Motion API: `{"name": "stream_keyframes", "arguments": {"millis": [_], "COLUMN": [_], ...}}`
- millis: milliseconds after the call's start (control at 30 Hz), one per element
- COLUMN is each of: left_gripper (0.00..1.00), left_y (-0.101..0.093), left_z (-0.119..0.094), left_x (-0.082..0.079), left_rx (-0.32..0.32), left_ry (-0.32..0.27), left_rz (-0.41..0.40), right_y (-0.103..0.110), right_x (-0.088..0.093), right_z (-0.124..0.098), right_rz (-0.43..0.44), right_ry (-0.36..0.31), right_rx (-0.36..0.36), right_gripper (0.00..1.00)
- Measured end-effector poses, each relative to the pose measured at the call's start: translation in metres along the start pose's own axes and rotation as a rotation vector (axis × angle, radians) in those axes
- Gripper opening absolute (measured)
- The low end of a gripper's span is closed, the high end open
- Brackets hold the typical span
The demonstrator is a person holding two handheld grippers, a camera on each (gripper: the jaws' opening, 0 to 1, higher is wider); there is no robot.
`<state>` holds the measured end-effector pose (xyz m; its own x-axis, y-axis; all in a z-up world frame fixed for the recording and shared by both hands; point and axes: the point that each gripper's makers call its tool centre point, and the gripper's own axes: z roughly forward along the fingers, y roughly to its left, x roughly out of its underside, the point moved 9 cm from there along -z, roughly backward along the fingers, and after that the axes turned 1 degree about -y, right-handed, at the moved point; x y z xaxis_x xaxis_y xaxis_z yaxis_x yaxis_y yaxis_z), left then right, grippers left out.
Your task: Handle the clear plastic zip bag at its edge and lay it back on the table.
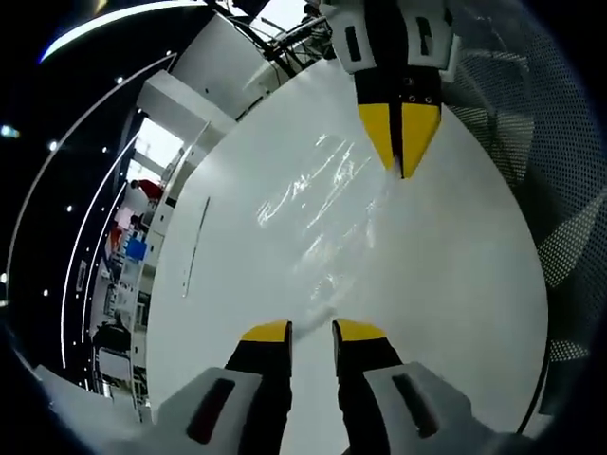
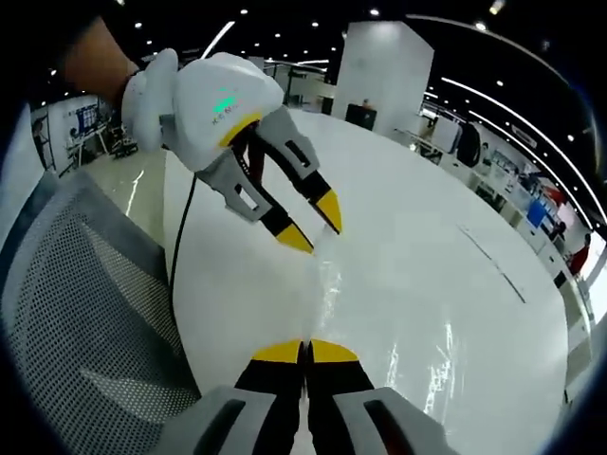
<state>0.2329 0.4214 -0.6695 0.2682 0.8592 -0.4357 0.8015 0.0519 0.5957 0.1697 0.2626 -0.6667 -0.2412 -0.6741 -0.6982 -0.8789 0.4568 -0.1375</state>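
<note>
Left gripper view: bag (image 1: 318,204) lies on the white table (image 1: 455,284), stretched between both tongs, long axis running from left tongs (image 1: 311,332) to right tongs (image 1: 400,152). Left tongs spread, the near bag edge in the gap between the tips; whether they touch it is unclear. Right tongs (image 2: 305,353) pressed together on the far edge, apparently pinching it. The bag is a thin clear film: likely light, limp, slippery, best held at its edges.
</note>
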Motion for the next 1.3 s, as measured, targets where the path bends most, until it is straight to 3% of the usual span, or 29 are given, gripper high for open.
{"name": "stream_keyframes", "arguments": {"millis": [300, 1300], "left_gripper": [0.0, 0.0], "left_y": [-0.001, -0.006], "left_z": [-0.001, -0.029], "left_x": [0.001, -0.007], "left_rx": [0.01, -0.067], "left_ry": [0.002, -0.006], "left_rz": [0.002, -0.162], "right_y": [0.0, -0.034], "right_x": [-0.005, -0.005], "right_z": [-0.005, 0.001], "right_rz": [-0.008, 0.021], "right_ry": [-0.009, 0.01], "right_rx": [0.019, 0.121], "right_gripper": [0.0, 0.0]}}
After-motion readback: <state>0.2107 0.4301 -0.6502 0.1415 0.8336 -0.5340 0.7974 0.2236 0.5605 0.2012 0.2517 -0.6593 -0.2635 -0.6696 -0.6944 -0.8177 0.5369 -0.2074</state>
